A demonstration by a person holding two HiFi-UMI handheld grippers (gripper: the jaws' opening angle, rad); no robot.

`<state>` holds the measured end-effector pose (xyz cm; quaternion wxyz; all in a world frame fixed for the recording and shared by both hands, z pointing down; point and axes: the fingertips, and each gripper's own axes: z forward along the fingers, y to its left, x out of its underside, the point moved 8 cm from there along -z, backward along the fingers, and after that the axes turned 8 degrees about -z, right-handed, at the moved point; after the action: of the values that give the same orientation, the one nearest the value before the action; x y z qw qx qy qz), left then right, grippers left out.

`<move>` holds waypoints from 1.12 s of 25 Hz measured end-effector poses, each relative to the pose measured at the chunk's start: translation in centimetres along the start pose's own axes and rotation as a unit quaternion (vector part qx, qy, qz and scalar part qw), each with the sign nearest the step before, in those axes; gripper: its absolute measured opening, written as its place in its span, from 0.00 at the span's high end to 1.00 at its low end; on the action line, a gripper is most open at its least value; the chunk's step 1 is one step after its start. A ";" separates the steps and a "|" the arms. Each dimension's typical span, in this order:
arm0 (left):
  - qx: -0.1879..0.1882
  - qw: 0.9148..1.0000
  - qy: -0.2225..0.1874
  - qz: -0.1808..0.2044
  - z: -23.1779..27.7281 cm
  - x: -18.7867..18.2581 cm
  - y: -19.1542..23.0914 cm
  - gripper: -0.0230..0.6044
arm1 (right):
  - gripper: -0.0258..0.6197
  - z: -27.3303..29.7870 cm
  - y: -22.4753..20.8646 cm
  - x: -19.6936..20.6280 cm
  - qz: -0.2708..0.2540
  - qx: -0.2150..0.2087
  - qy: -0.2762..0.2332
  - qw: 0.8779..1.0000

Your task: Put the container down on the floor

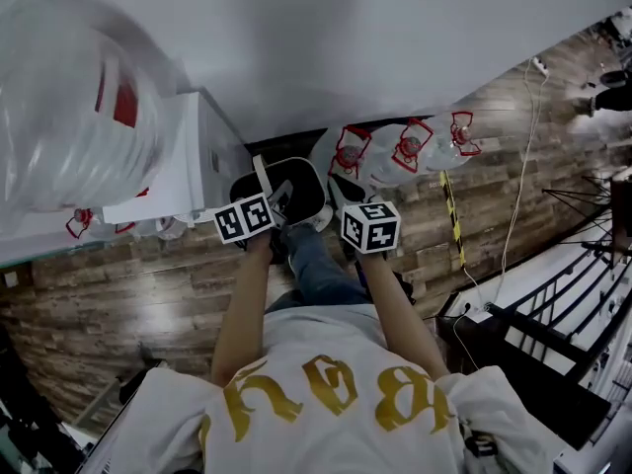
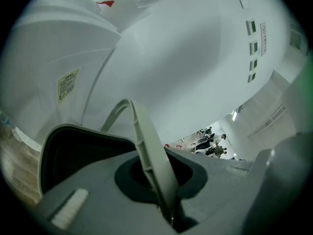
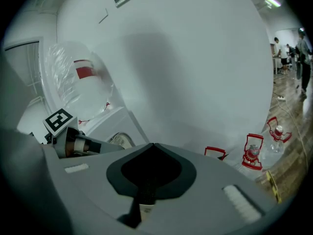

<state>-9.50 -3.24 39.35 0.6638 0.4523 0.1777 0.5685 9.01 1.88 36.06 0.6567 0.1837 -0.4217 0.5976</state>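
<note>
**A:** Quick one. Where's the container (image 1: 296,188)?

**B:** Off the ground, held between the two grippers in front of the person's knees and above the wood floor (image 1: 148,284). It isn't down yet.

**A:** Left gripper (image 2: 159,155)?

**B:** Its jaws are clamped on the handle (image 2: 139,121), a thin pale strap that arches up out of the grip.

**A:** Right gripper (image 3: 152,148)?

**B:** Its jaws are together too. A narrow dark strip with a pale end is pinched low between them. I take that for the container's edge, but I can't be sure.

**A:** How will it handle?

**B:** Light, I'd guess. It looks like hollow plastic, with a dark inside and a pale rim. The walls look stiff and not fragile. The strap is the weak spot. It's thin and probably bends or pivots, so the body could swing under it.

**A:** Best place to hold it?

**B:** The middle of the strap to carry the weight, with the other jaws on the rim to stop it tipping. Smooth plastic may slide in flat jaws, so keep the grip firm until the base sits flat.

**A:** Anything in the way?

**B:** Water jugs (image 1: 407,148) with red handles stand against the wall just past it. There's a white cabinet (image 1: 188,166) on the left. The floor right under the container is hidden by the grippers and legs.
</note>
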 end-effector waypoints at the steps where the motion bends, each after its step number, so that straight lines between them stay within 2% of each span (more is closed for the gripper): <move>1: -0.002 1.000 0.002 -0.004 0.3 0.0 0.4 0.93 | 0.92 0.3 -0.2 0.1 0.001 -0.001 0.003 1.000; 9: -0.012 1.000 0.013 -0.018 2.9 0.0 3.2 0.94 | 0.92 3.5 -1.9 1.3 -0.020 -0.026 0.061 0.998; 16: -0.041 0.999 0.024 -0.023 4.8 0.7 5.8 0.94 | 0.92 6.3 -3.4 2.6 -0.025 -0.044 0.109 0.993; 28: -0.087 0.995 0.035 -0.017 9.1 0.7 11.9 0.95 | 0.92 12.2 -4.6 5.1 -0.074 -0.114 0.172 0.976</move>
<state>-9.50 -6.88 53.86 0.7035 0.3698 0.1580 0.5860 8.92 -5.02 48.20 0.7785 0.0334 -0.3532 0.5177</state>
